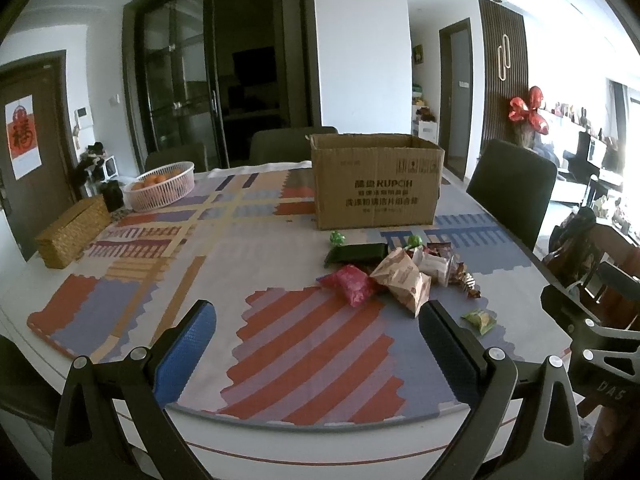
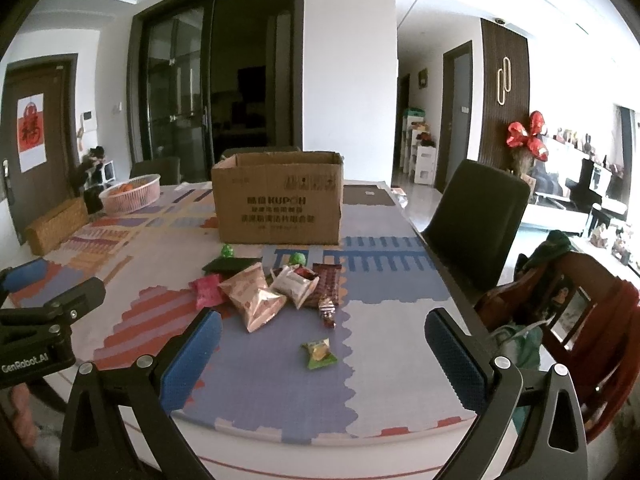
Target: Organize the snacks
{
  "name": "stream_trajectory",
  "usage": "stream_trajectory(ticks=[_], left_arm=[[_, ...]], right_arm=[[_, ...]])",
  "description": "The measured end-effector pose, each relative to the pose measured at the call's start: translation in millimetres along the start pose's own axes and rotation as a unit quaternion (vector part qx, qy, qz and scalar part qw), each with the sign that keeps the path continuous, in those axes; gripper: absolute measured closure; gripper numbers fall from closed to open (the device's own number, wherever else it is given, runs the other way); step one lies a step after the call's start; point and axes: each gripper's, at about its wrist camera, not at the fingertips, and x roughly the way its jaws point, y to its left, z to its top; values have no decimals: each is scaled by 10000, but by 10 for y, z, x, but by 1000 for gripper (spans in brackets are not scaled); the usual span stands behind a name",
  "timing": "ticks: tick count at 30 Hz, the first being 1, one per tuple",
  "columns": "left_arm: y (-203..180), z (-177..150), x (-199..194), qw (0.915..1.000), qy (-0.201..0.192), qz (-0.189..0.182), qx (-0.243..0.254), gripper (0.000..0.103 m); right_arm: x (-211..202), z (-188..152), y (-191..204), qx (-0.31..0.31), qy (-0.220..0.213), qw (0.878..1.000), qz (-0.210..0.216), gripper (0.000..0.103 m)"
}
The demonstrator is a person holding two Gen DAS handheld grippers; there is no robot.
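An open cardboard box stands on the patterned tablecloth. In front of it lies a pile of snacks: a tan bag, a pink-red packet, a dark green packet, a white packet, a brown bar, and small green candies. A green wrapped snack lies alone, nearer the front edge. My left gripper is open and empty over the front edge, left of the pile. My right gripper is open and empty, with the green snack between its fingers in view.
A pink basket of oranges and a woven box sit at the far left. Dark chairs stand around the table. A red chair with clutter is close on the right.
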Motion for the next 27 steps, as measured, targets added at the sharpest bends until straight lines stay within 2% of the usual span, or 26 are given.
stream_trajectory(ticks=[12, 18, 27], left_arm=[[-124, 19, 372, 9990, 166, -237, 337, 0], [-235, 35, 693, 9971, 314, -505, 475, 8], [-430, 40, 1145, 9918, 626, -994, 508, 23]], right_arm=[[416, -9, -33, 1, 531, 9984, 177, 0], [687, -50, -33, -78, 785, 9967, 166, 1], [999, -149, -64, -129, 1236, 9919, 249, 22]])
